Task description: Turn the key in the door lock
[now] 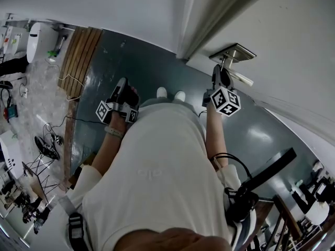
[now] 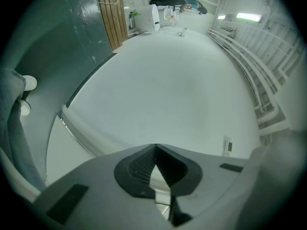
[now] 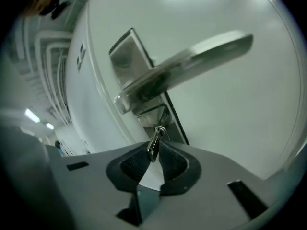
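The white door (image 1: pixel 293 46) stands at the right, with a metal lock plate (image 1: pixel 234 53) and a lever handle (image 1: pixel 238 77). My right gripper (image 1: pixel 220 69) reaches up to the plate just below the handle. In the right gripper view a small silver key (image 3: pixel 154 146) sticks out of the lock under the handle (image 3: pixel 192 63), and my right gripper (image 3: pixel 152 155) is shut on the key's head. The view is rolled, so handle and plate (image 3: pixel 127 51) appear tilted. My left gripper (image 1: pixel 124 85) hangs at the person's left side, away from the door. In its own view the left gripper (image 2: pixel 156 150) is shut on nothing, facing a bare white wall (image 2: pixel 168 90).
The person stands on a dark green floor (image 1: pixel 146 61), white shoes (image 1: pixel 168 93) close to the door frame. Wooden slats (image 1: pixel 81 56) lie at the far left, with cables and stands (image 1: pixel 47 145) beyond. A black strap and gear (image 1: pixel 261 177) hang at the lower right.
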`<act>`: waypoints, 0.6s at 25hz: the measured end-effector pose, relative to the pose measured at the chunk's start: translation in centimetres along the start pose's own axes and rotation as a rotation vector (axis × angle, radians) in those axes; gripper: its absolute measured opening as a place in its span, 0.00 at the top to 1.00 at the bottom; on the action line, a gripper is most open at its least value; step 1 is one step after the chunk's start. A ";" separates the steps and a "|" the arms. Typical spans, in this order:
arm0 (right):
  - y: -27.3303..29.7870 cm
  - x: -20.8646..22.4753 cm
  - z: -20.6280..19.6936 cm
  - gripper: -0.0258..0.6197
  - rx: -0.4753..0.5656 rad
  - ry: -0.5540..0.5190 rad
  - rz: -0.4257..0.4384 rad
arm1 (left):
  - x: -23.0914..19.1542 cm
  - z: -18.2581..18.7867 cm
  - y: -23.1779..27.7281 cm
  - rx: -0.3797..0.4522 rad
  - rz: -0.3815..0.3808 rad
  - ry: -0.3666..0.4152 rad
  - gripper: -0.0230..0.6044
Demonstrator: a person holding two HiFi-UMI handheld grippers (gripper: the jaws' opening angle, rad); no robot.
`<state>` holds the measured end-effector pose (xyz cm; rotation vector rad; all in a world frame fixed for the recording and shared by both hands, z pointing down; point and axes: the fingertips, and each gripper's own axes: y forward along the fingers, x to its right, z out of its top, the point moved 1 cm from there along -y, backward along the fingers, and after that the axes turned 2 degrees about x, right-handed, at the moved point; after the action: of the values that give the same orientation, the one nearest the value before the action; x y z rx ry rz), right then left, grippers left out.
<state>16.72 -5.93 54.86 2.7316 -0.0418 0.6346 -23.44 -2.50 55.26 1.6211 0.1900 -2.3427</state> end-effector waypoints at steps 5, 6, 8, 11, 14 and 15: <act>-0.3 -0.3 0.1 0.87 0.029 0.537 0.158 | 0.2 -0.1 0.1 0.000 0.000 -0.001 0.95; -0.4 -0.1 -0.2 0.87 0.030 0.632 0.172 | 0.3 -0.1 0.1 0.001 0.000 -0.002 0.95; -0.6 0.1 -0.5 0.87 0.034 0.775 0.206 | 0.3 -0.1 0.0 0.003 0.000 -0.003 0.95; -0.6 0.0 -0.5 0.86 0.048 0.887 0.267 | 0.3 0.2 -0.1 0.008 0.001 -0.002 0.95; -0.6 0.0 -0.7 0.86 0.067 1.015 0.320 | 0.4 0.2 -0.1 0.012 -0.002 -0.004 0.95; -0.6 0.1 -0.7 0.85 0.073 1.046 0.334 | 0.3 0.2 -0.2 0.013 -0.002 -0.006 0.95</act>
<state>16.54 -5.08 55.29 2.1251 -0.2201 2.0749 -23.78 -2.46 55.03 1.6206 0.1756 -2.3546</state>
